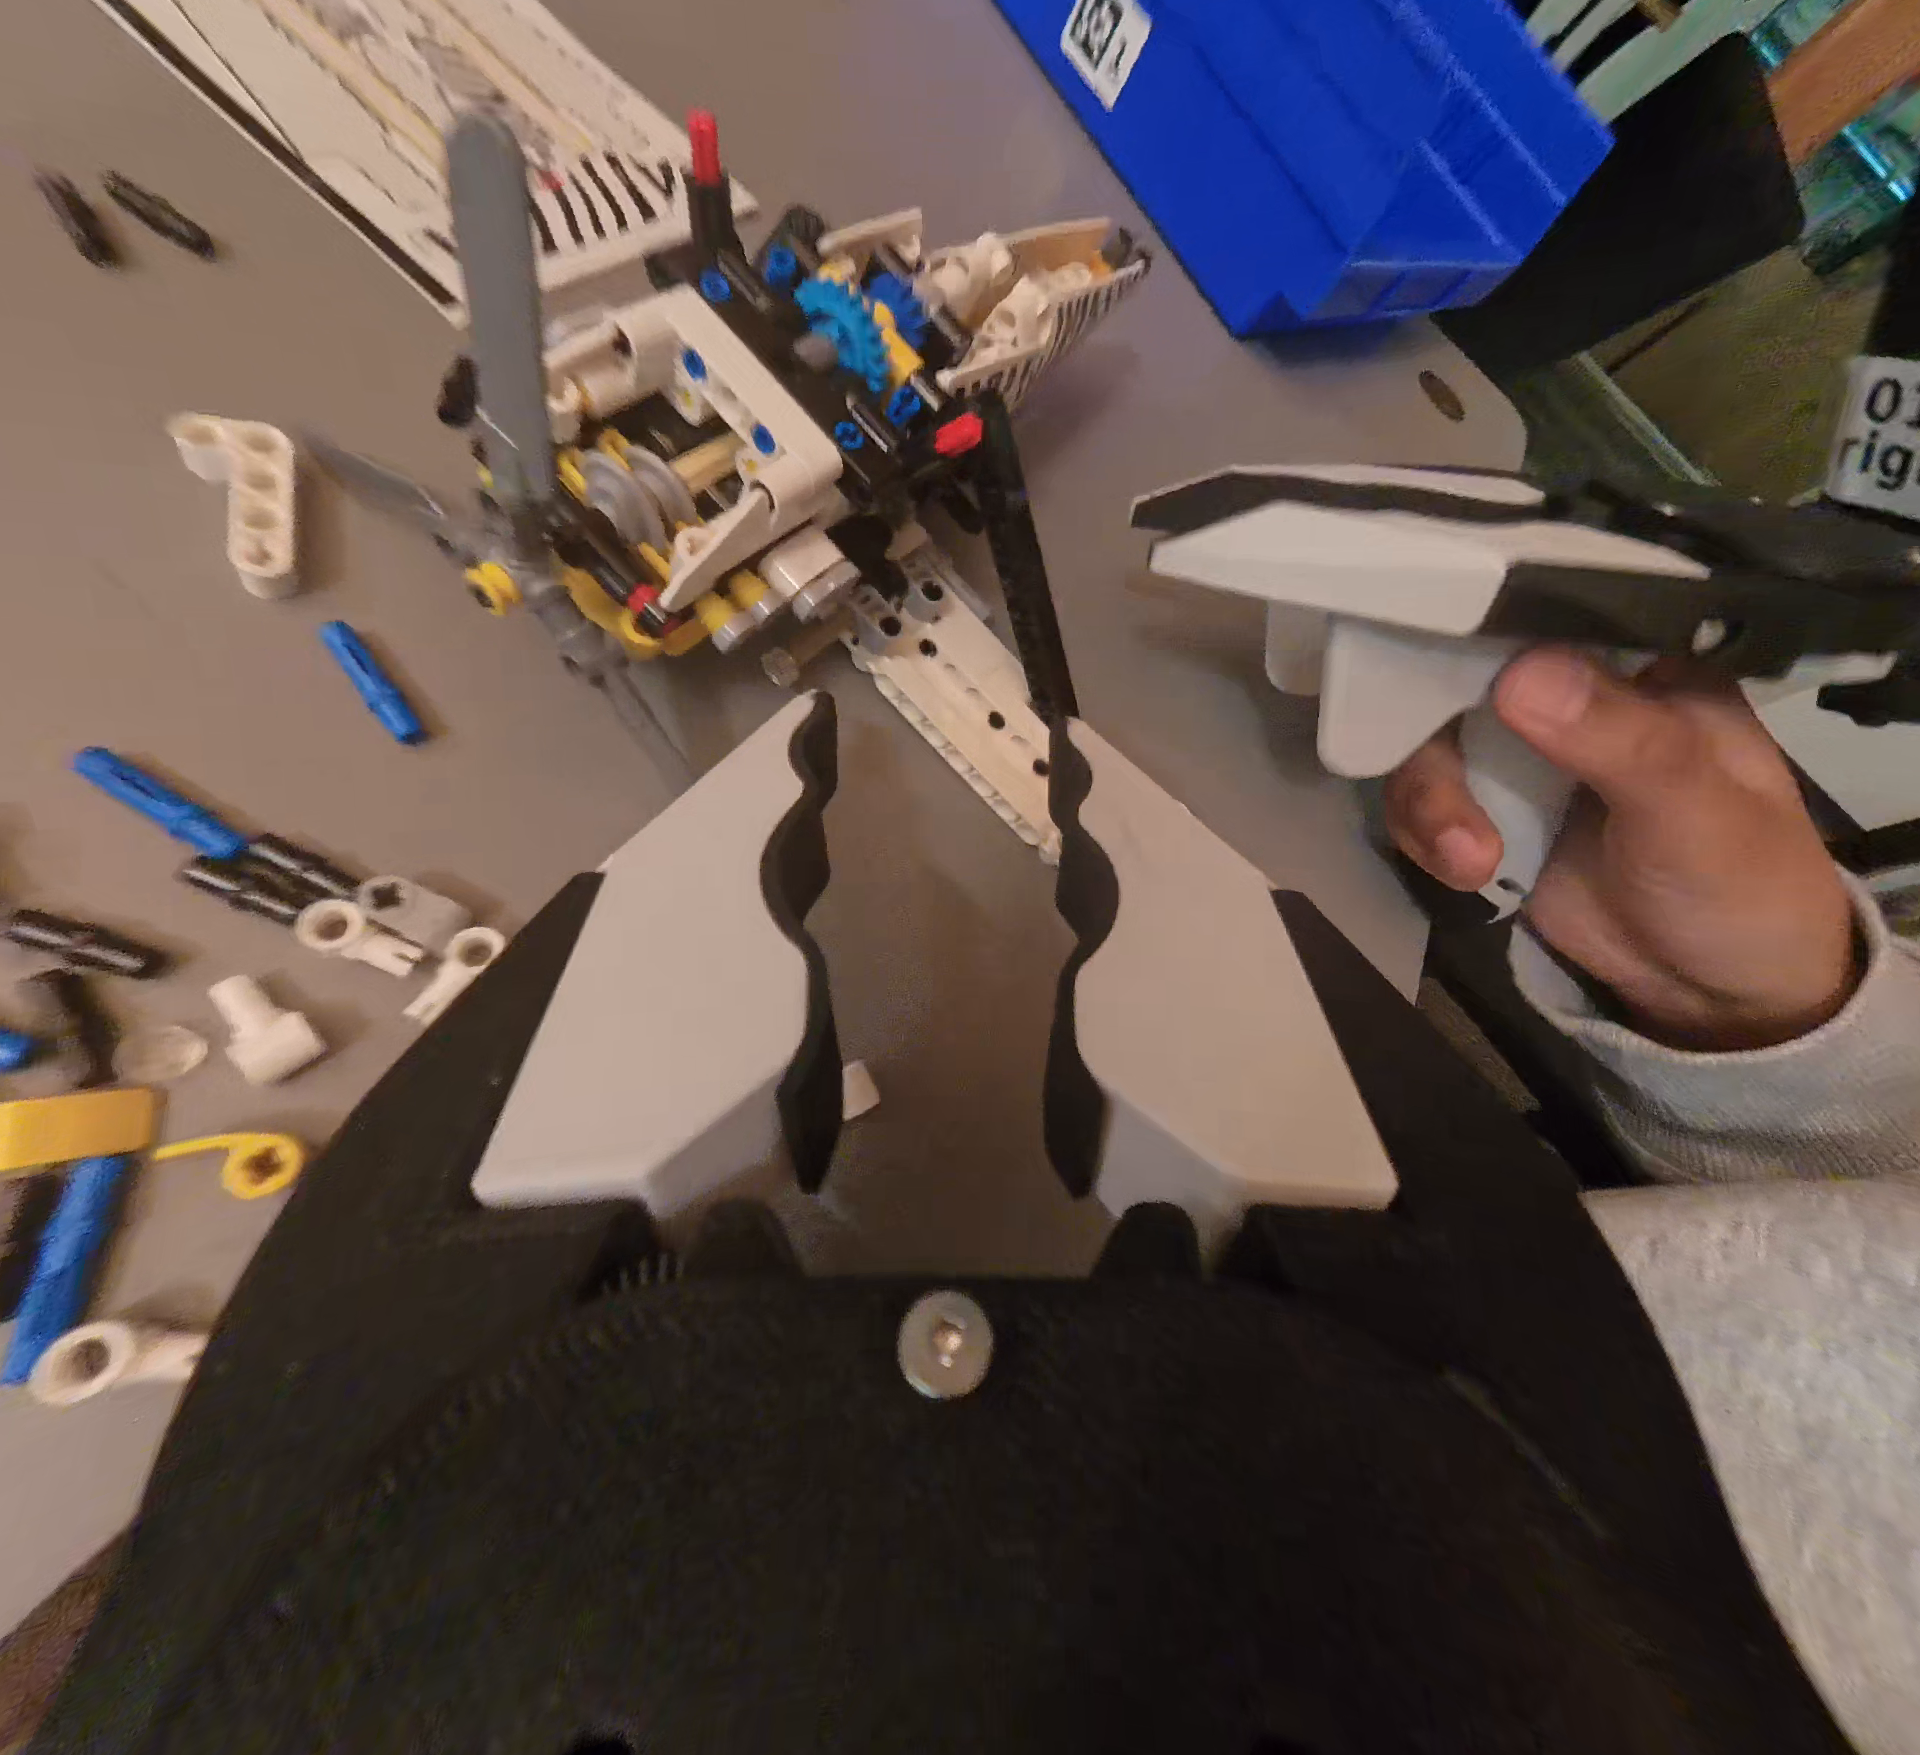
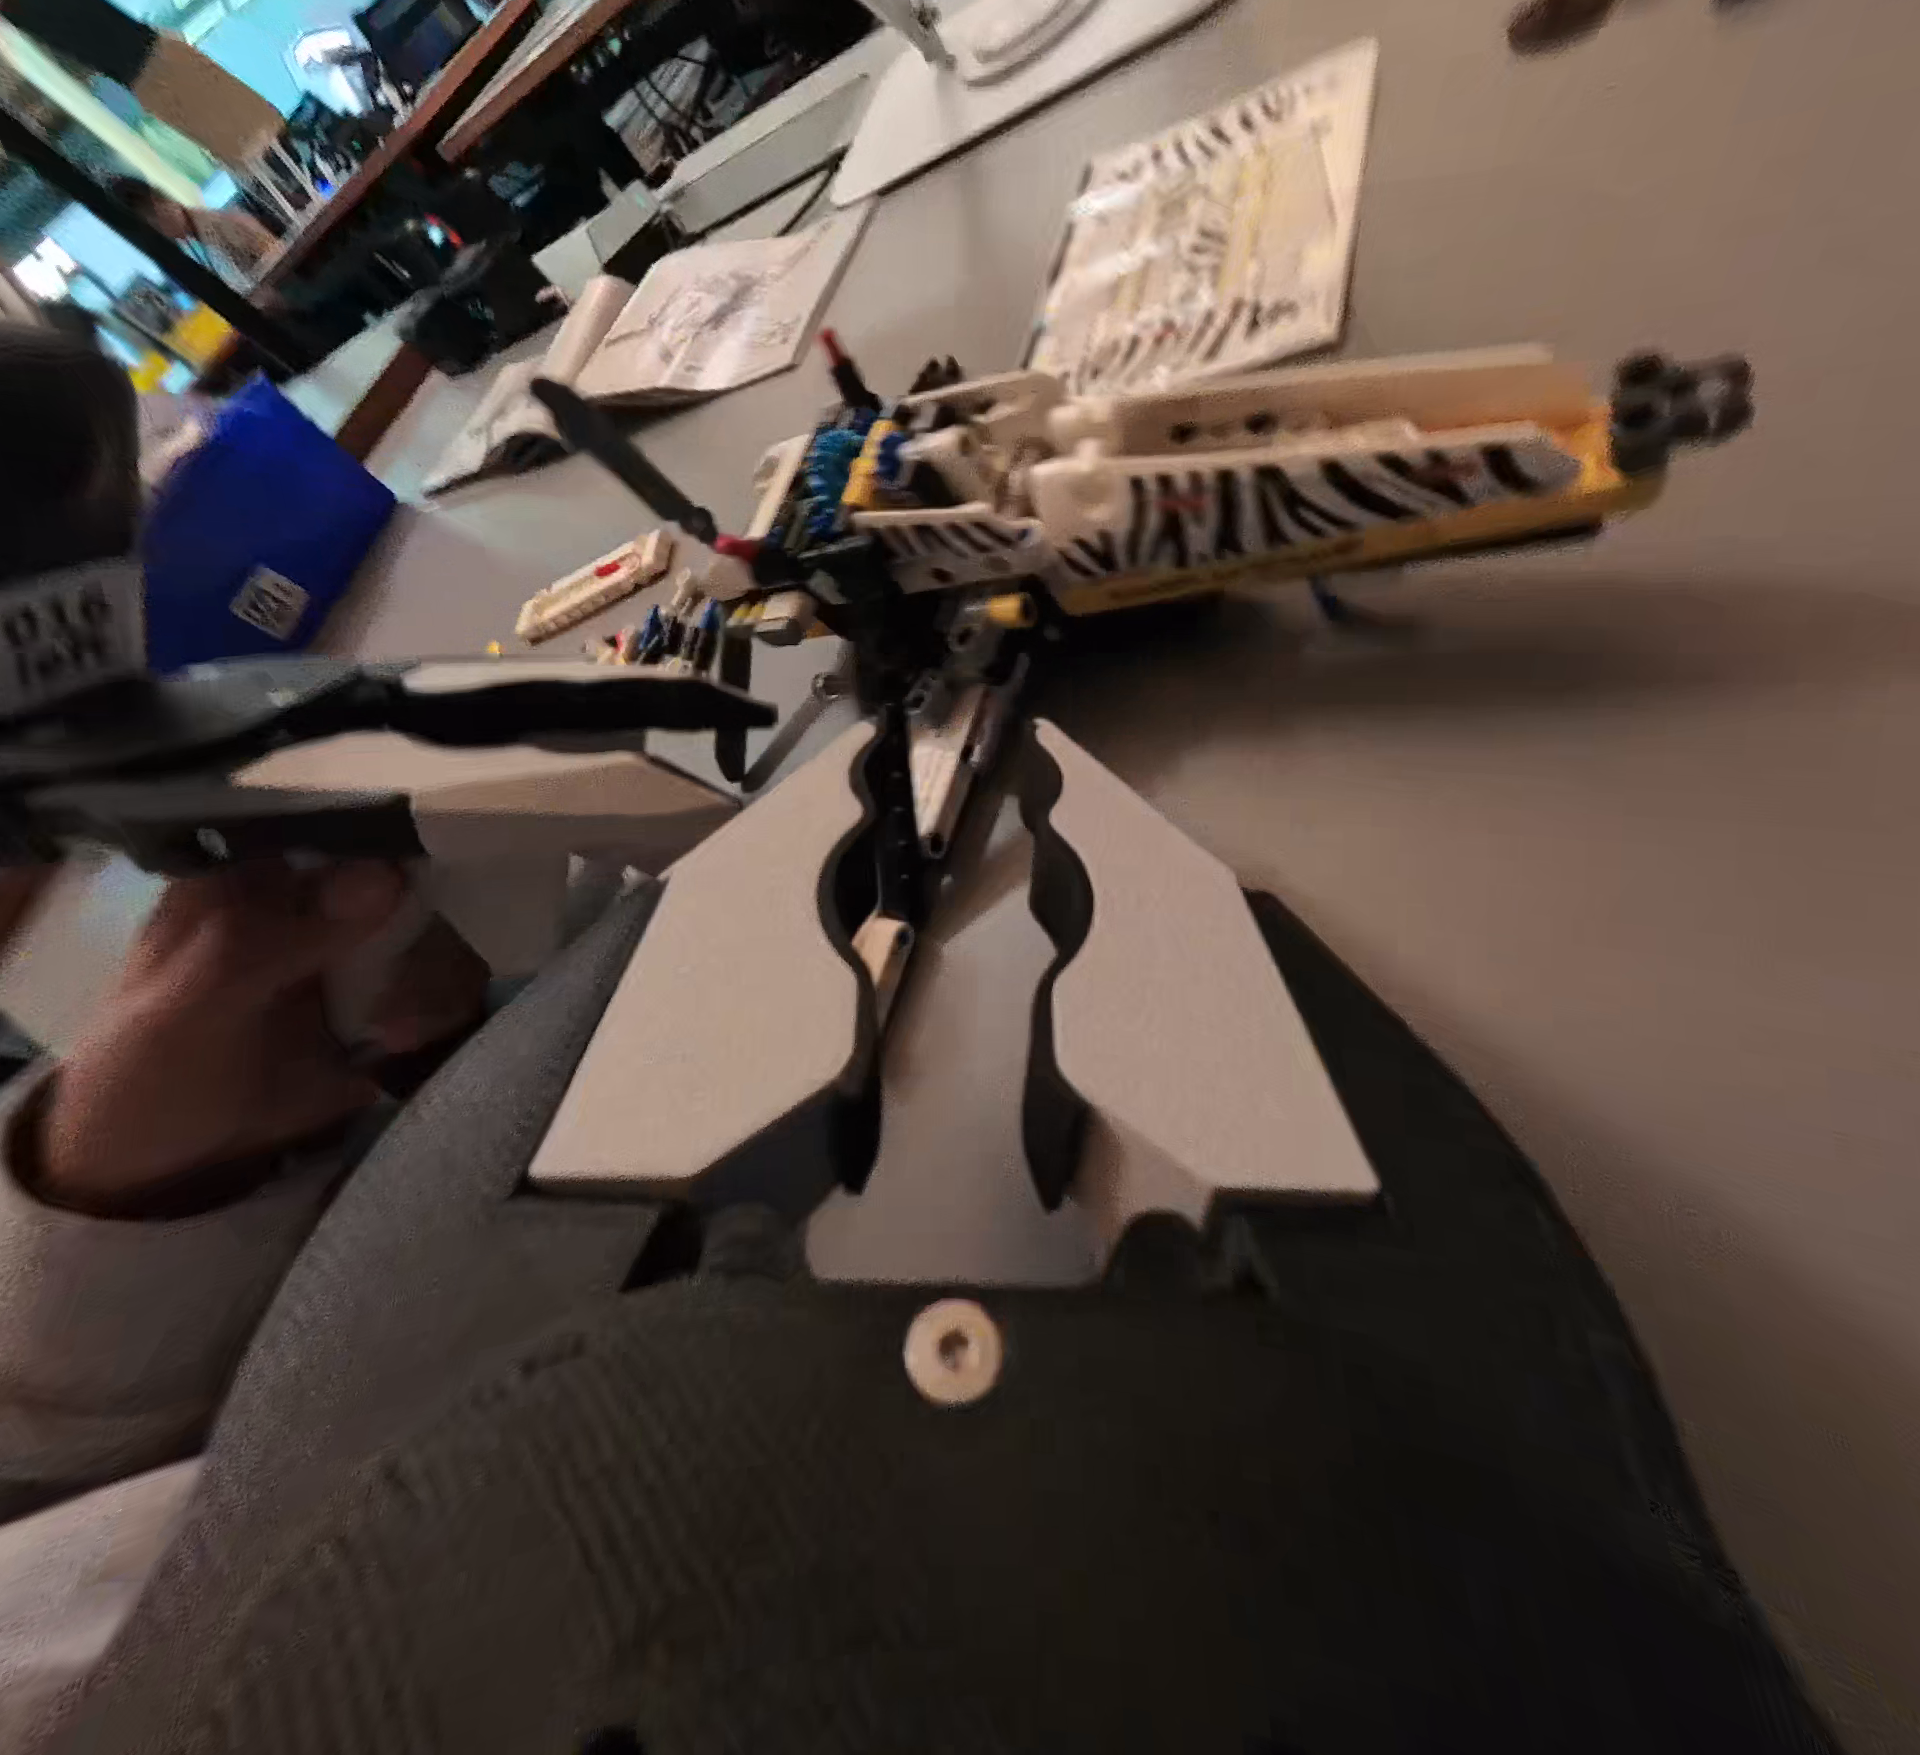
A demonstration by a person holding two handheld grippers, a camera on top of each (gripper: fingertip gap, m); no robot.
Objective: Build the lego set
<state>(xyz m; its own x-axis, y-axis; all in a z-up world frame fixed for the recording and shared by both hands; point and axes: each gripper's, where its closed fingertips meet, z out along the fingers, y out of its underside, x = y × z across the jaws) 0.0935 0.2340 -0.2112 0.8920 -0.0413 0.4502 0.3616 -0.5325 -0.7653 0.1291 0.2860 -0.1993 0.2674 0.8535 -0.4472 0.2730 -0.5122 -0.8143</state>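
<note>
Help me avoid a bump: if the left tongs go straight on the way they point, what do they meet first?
Probably the white holed beam sticking out of the lego model; it lies just beyond the open left tongs, though depth is unclear.

The half-built lego model [image 1: 727, 448], a plane in white, black and yellow with zebra-striped side panels, sat on the grey counter [image 1: 935, 95] just ahead of the left claw [image 1: 940, 749]. Its grey propeller [image 1: 499, 303] pointed up and to the left of that claw, and blue gears [image 1: 857, 323] showed in the open middle. A white studded wing beam [image 1: 966, 718] and a black strut [image 1: 1023, 583] reached back toward the claw tips. In the right wrist view the strut [image 2: 894, 822] lay between the fingers of the right claw [image 2: 951, 749]. Loose blue, black, white and yellow pieces [image 1: 156, 926] were scattered left of the left claw.
</note>
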